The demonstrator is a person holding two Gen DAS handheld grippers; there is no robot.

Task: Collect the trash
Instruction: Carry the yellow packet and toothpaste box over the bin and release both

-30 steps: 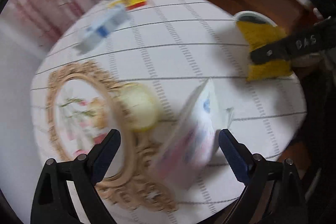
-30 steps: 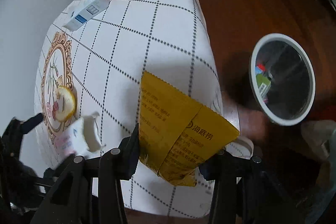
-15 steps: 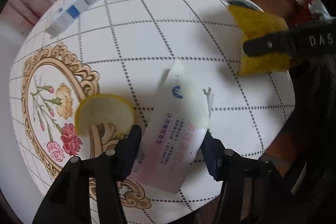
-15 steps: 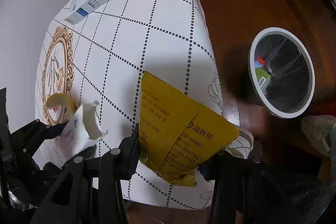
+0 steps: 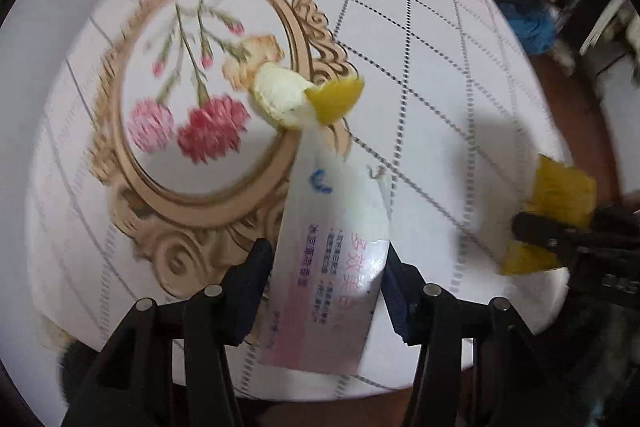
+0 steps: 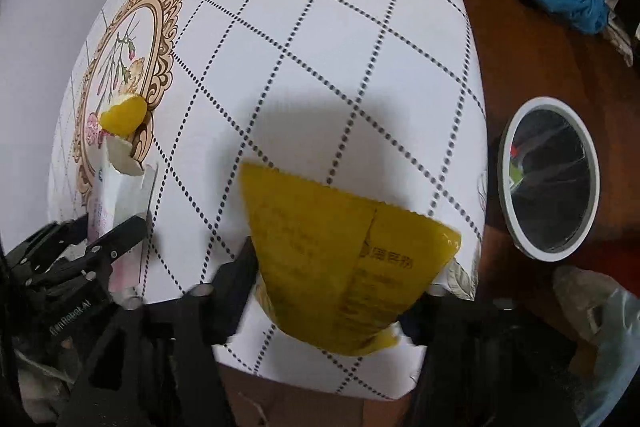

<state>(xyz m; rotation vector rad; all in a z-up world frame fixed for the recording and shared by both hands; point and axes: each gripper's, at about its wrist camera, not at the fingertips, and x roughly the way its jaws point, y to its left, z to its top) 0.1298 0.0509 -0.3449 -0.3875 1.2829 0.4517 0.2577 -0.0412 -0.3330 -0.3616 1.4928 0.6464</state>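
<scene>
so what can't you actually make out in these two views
- Bin contents, right wrist view: dark liner and glare; only red and green bits show.
- Pink box print, left wrist view: motion blur.
- Yellow packet bottom edge, right wrist view: the right hand-held gripper covers it.
- Peel underside: hidden.

Left gripper (image 5: 326, 283): jaws closed on the white packet (image 5: 332, 267), fingers pressing its two long edges, packet standing up between them. Sits low at the near edge of the table (image 6: 320, 47).

Right gripper (image 6: 332, 291): jaws closed on the yellow bag (image 6: 348, 267), also at the table's near edge, to the right of the left gripper.
</scene>
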